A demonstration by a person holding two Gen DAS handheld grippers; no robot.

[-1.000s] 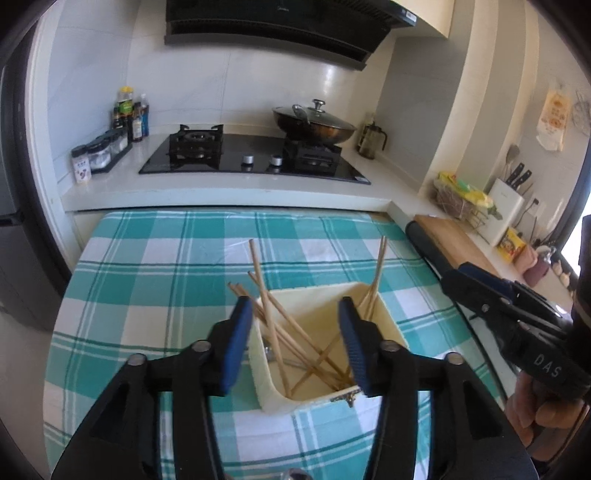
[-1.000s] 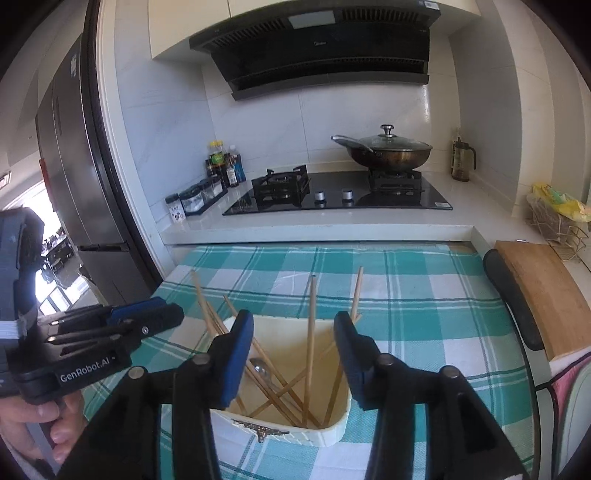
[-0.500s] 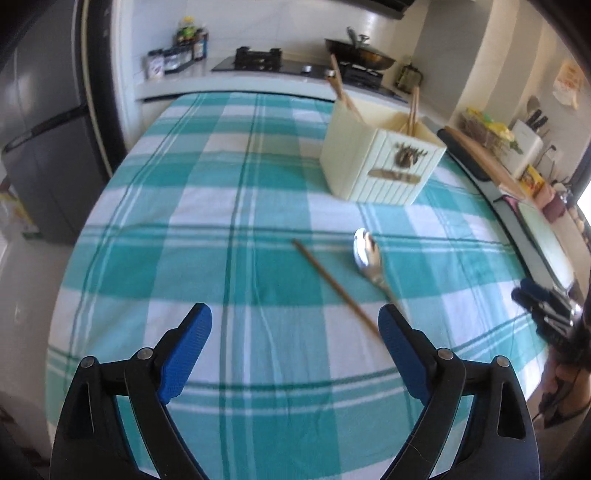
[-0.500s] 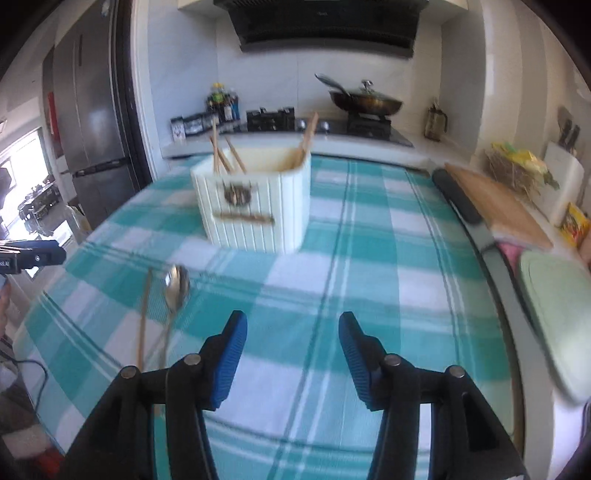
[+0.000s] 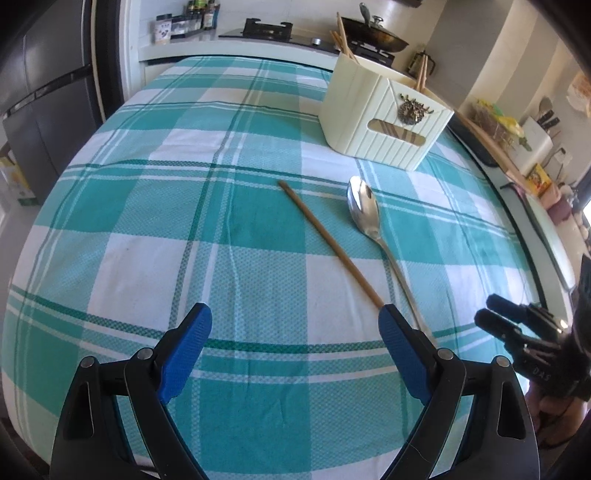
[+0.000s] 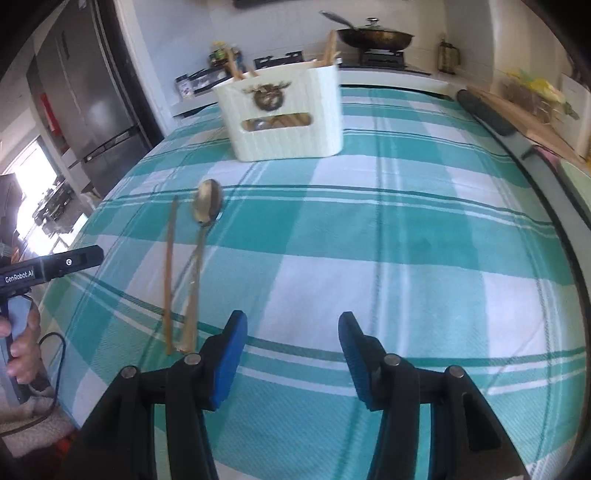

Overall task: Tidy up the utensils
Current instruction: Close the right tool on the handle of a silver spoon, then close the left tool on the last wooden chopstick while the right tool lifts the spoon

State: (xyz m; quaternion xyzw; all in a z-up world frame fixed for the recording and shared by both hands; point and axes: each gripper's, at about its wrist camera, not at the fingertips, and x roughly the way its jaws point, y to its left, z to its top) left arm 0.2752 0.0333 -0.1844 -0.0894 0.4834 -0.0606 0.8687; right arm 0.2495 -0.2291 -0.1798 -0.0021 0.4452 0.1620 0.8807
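Note:
A single wooden chopstick (image 5: 328, 243) and a metal spoon (image 5: 364, 210) lie side by side on the teal checked tablecloth (image 5: 184, 221). Behind them stands a cream utensil holder (image 5: 384, 118) with several chopsticks sticking out. My left gripper (image 5: 294, 312) hangs wide open above the cloth; the chopstick's near end reaches its right finger, and nothing sits between the pads. My right gripper (image 6: 291, 317) is partly open and closing a little over bare cloth, with the chopstick (image 6: 170, 273) and spoon (image 6: 207, 206) to its left and the holder (image 6: 284, 114) beyond.
A counter with a gas hob and a lidded wok (image 5: 373, 33) runs behind the table. A wooden cutting board (image 6: 524, 110) and a knife block lie to the right, a dark fridge (image 6: 88, 103) to the left. A hand grips the other handle at the left edge (image 6: 22, 347).
Both grippers have pulled back from above the holder and dropped low over the table's near side. The left jaws have spread much wider. The spoon and chopstick on the cloth came into view.

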